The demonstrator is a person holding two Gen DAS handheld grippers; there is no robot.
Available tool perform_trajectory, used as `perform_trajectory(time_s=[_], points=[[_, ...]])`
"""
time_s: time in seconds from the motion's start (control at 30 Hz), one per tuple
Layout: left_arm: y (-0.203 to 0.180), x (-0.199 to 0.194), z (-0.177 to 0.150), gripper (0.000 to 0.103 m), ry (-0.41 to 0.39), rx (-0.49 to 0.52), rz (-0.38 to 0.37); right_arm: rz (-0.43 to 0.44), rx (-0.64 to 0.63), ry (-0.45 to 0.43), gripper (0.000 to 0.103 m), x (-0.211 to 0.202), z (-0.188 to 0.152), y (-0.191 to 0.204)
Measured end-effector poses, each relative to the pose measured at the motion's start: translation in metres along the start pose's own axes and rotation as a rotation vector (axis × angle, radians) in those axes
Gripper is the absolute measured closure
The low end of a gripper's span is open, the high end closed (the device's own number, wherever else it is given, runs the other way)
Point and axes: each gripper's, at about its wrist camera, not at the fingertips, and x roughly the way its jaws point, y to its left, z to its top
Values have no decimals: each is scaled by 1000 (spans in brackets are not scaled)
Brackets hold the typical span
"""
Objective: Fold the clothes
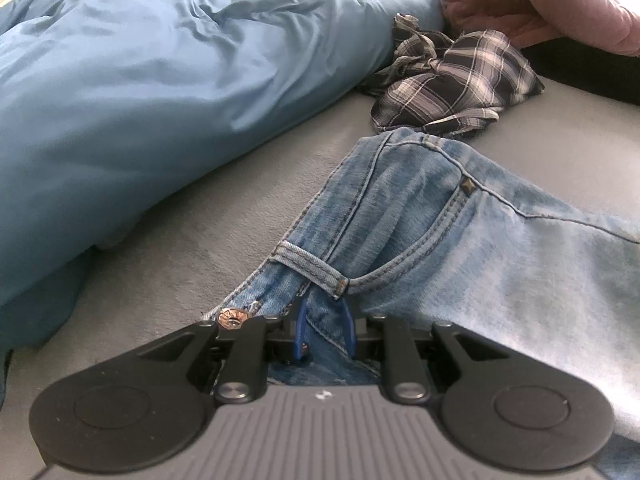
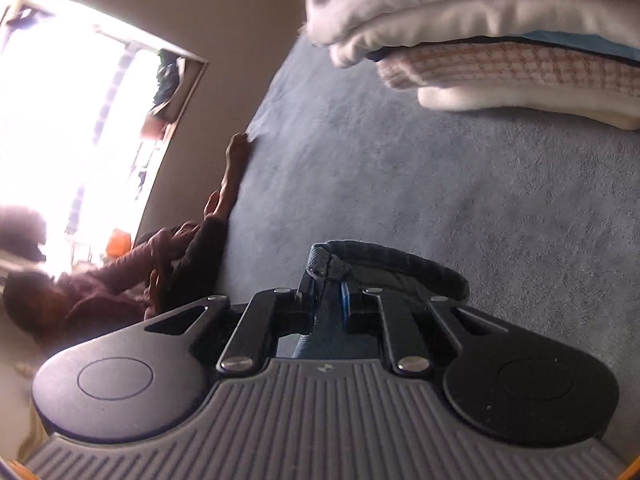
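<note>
Hand-held gripper [image 1: 325, 322] clamping unlabelled jeans [image 1: 460, 240]

No legible text, label, brand name, number or sign appeared in either view. The metal button [image 1: 231, 317] at the waistband of the jeans [image 1: 460, 232] carried embossed relief too small and blurred to read. A small pale mark [image 1: 322, 394] on the ribbed grey housing of each tool could not be resolved into characters.
</note>
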Motion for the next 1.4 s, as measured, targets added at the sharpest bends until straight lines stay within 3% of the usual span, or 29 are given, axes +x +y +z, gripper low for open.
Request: perform_trajectory(time_s=[0.13, 0.4, 0.5, 0.63, 0.7, 0.73, 0.77, 0.87, 0.97, 1.07, 1.2, 1.33, 1.4], points=[[0, 0, 0, 82, -3, 10, -1, -58, 27, 14, 93, 60, 20, 0], [-1, -1, -1, 82, -5, 38, 3, -187, 152, 73, 88, 185, 45, -41], [-1, -1, -2, 82, -9, 44, 2, -206, 185, 43, 85, 183, 40, -47], [-1, -1, -3, 82, -16, 52, 2, -157, 136, -8, 83, 156, 35, -38], [-1, -1, -4, 82, -19, 54, 0, -110, 125, -48, 74, 144, 36, -37], [0, -1, -4, 83, -20, 49, -6, -81, 130, -64, 58, 139, 38, -38], [1, -1, -4, 83, -21, 44, -11, -53, 151, -59, 49, 137, 44, -42], [5, -1, -5, 83, -25, 29, -27, -51, 181, -26, 49, 132, 53, -44], [7, -1, -4, 83, -26, 19, -42, -2, -34, 17, 49, 121, 38, 5], [11, -3, -3, 83, -26, 15, -61, 96, -420, 145, 49, 125, -8, 86], [19, -12, -2, 82, -36, 2, -105, 305, -953, 473, 49, 168, -137, 191], [27, -22, -1, 81, -49, -8, -152, 525, -1219, 756, 50, 212, -291, 261], [32, -31, 3, 81, -78, -1, -195, 563, -1280, 856, 50, 241, -360, 284]])
